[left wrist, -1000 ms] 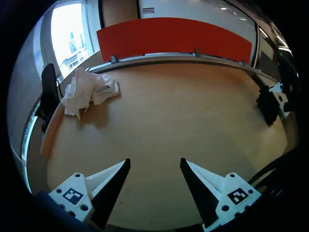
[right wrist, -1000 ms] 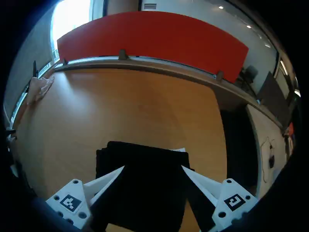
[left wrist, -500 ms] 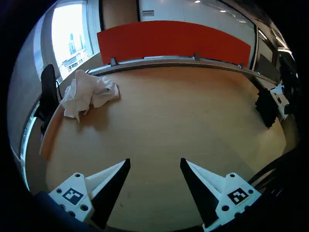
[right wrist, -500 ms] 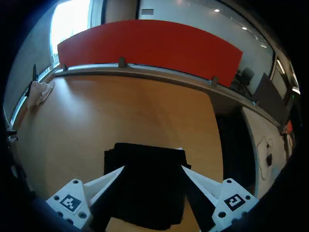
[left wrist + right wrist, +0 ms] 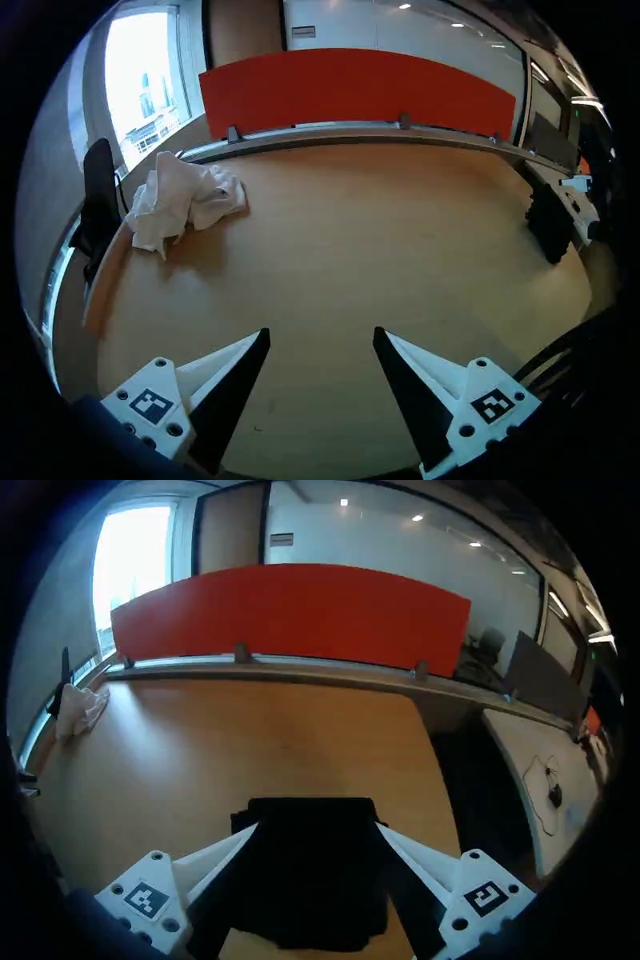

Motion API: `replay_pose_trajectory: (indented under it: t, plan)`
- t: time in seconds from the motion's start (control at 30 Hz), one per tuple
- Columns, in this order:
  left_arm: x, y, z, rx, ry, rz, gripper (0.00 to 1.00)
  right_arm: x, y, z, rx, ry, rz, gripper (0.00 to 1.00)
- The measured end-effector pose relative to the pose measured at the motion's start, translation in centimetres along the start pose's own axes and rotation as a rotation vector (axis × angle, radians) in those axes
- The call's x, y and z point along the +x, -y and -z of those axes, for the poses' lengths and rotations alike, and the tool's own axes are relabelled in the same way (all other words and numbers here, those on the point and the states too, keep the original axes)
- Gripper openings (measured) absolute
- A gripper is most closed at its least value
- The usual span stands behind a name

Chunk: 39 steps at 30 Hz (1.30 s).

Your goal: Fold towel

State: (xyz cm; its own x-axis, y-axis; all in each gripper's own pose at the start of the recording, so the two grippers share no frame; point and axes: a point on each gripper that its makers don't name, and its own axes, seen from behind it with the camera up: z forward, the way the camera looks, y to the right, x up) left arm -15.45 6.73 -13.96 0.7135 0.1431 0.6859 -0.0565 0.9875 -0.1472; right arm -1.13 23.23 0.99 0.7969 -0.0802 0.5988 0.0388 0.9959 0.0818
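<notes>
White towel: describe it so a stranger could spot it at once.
Find the red panel behind the desk. At its window end lies the white towel. It is crumpled and pale; the black cloth is folded flat.

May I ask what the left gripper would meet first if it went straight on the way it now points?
Probably the bare wooden table, then the red divider at its far edge; depth is unclear. The crumpled white towel lies left of that line.
</notes>
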Motion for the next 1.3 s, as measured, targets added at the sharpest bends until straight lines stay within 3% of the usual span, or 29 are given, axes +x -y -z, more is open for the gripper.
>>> replay_pose_trajectory:
  t: [0.3, 0.7, 1.3]
  plan:
    - [0.6, 0.1, 0.3, -0.003, -0.015, -0.006, 0.95, 0.9, 0.5, 1.8, -0.024, -0.107, -0.060, 0.93]
    - [1.2, 0.1, 0.4, -0.009, -0.028, -0.007, 0.96, 2.3, 1.5, 4.5, -0.062, -0.247, -0.093, 0.93]
    - [2.3, 0.5, 1.0, -0.005, -0.069, 0.010, 0.95, 3.8, 2.3, 8.0, -0.110, -0.377, -0.105, 0.93]
